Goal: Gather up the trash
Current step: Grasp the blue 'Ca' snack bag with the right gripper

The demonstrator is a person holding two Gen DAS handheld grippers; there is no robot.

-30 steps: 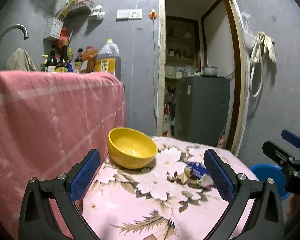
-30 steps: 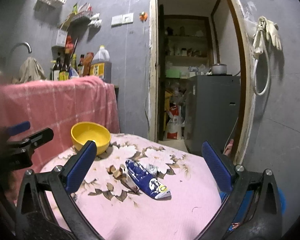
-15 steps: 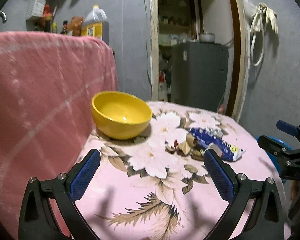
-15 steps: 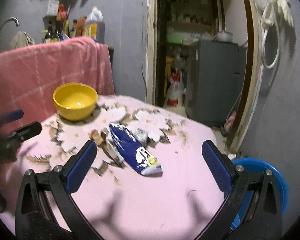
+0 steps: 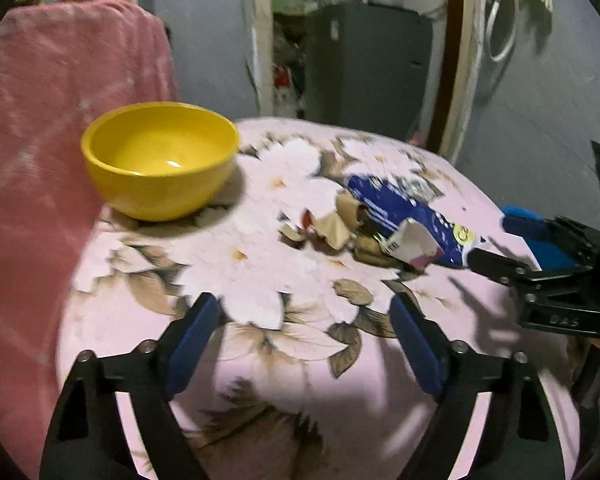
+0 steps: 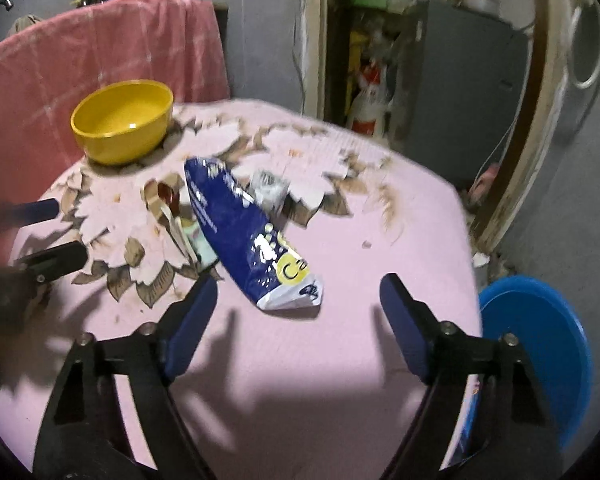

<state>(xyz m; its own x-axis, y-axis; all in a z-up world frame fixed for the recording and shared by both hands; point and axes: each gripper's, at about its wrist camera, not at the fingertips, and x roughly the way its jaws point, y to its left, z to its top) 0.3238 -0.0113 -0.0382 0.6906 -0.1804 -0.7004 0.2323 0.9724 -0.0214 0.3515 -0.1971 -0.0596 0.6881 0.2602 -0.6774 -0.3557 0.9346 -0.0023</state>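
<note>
Blue wrapper (image 6: 246, 236) lies flat on the pink flowered surface (image 6: 340, 360), near-right of the yellow bowl (image 6: 122, 120). Its long axis runs diagonally: one end points toward the bowl, the white crimped end points toward my right gripper (image 6: 296, 312). That crimped end sits just ahead of my right fingers (image 6: 190, 324), roughly centred between them, not touching. Fingers there are spread wide, holding nothing.

Small scraps, brown bits and a pale carton piece (image 5: 414, 244), are bunched against the bowl-side edge of the wrapper, on my left side.

Left gripper (image 5: 306, 330) is also spread wide and empty; from it the wrapper lies ahead and off to the right, farther from the bowl than the scraps are, so it is less well placed. In the left view I see the right gripper's fingertip close to the wrapper's crimped end.

My call: right hand is nearer and lined up; I'd go straight forward and pinch across the wrapper's narrow width at the near end. Blue bin (image 6: 540, 356) sits below the surface edge, far side from the bowl.
</note>
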